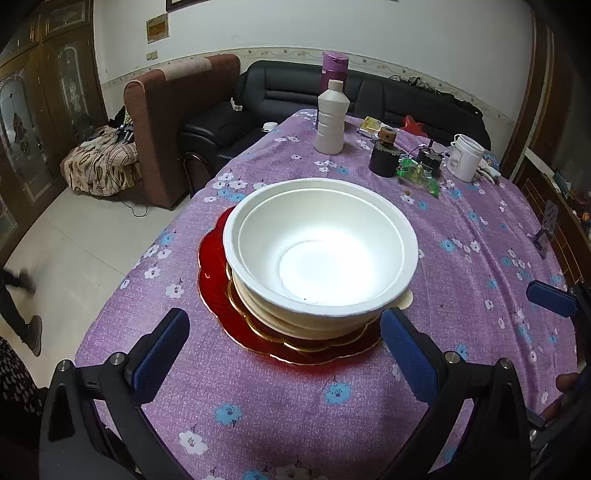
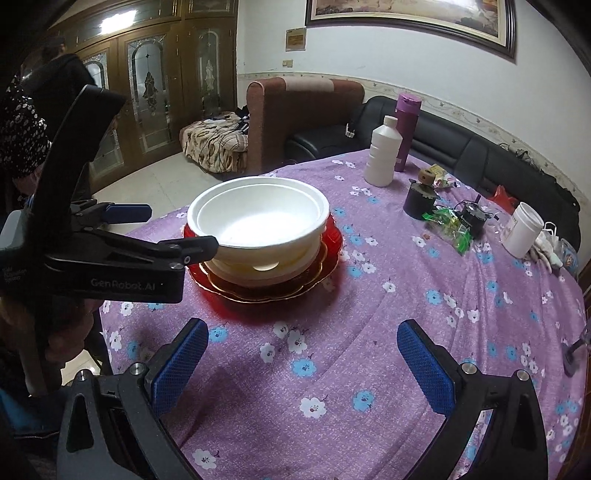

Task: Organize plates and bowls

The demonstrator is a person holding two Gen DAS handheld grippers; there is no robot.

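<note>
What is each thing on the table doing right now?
white bowls: nested, empty, stacked on plates
red plate: flat, bottom of stack
white bottle: upright, capped
purple flask: upright, lid shut
white tub: tilted, open
left gripper: open, empty
right gripper: open, empty

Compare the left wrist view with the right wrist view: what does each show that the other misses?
Left only: a leg and shoe on the floor. Right only: the left gripper from the side, open beside the bowls, and a framed picture. Both: bowls nested on red plates, white bottle, purple flask, open right gripper.
</note>
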